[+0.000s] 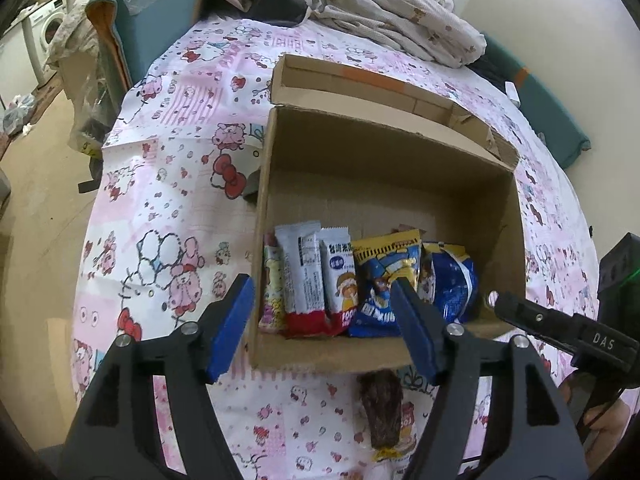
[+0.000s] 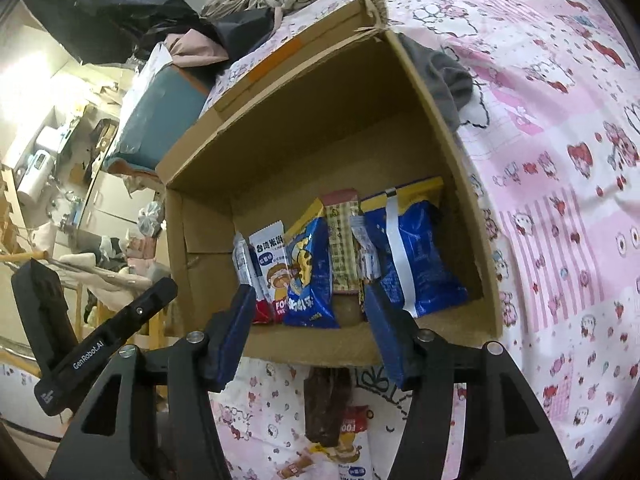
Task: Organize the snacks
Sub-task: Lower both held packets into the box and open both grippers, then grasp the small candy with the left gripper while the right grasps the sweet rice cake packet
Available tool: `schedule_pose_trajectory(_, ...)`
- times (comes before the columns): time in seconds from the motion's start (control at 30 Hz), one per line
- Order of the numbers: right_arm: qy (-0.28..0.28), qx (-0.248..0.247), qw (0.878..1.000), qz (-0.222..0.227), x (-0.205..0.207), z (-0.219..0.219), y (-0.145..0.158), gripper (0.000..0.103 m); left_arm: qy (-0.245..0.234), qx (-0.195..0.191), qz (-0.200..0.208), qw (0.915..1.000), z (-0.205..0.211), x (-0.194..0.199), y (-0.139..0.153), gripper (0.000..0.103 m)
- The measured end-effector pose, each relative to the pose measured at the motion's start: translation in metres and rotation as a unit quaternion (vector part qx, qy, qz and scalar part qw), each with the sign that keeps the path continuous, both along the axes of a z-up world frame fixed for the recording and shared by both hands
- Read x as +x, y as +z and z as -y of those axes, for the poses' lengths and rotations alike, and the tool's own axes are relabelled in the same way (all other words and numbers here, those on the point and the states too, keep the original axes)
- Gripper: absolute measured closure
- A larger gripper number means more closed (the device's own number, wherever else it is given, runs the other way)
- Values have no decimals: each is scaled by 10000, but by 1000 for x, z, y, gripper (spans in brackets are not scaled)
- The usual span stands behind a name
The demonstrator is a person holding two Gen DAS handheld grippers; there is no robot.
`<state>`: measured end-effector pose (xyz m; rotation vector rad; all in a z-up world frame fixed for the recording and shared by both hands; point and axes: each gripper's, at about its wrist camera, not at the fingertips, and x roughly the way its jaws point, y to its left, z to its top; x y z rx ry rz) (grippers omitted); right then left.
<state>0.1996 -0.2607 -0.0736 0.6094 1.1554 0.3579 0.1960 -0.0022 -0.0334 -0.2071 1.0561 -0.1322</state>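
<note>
An open cardboard box point(image 1: 320, 350) lies on a pink cartoon-print cloth. Several snack packets stand in a row along its near wall: a white one point(image 1: 304, 272), a blue-and-yellow one point(image 1: 380, 280) and a round blue one point(image 1: 456, 280). My left gripper point(image 1: 322, 284) is open above the box's near left corner, its left finger outside the wall. My right gripper point(image 2: 308, 292) is open above the near wall, in front of the blue-and-yellow packet point(image 2: 310, 272) and beside a big blue packet point(image 2: 412, 256). Neither holds anything. A dark brown snack point(image 2: 326, 404) lies on the cloth in front of the box.
Crumpled bedclothes point(image 1: 400, 12) and a teal cushion point(image 1: 160, 20) sit at the far end. A grey cloth point(image 2: 448, 80) lies against the box's right wall. The cloth drops off at the left edge point(image 1: 100, 200) to the floor. A white packet point(image 2: 348, 444) lies under the brown snack.
</note>
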Motion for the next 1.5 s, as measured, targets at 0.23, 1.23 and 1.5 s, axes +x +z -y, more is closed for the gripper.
schedule_pose_trajectory(0.23,-32,-67,9999,92,-32,5,12,43,-63,161,25,9998,-6,-33,6,36)
schedule_pose_trajectory(1.23,298,-599,9914,-1124,-100,3,-39,43,-2265,971,-1999,9483,81,-142,-102,90)
schedule_pose_trajectory(1.5,1721,-1272,9654,-1487,-107,-62,-69,43,-1526,573,-1916,9678,54,-134,-87,90)
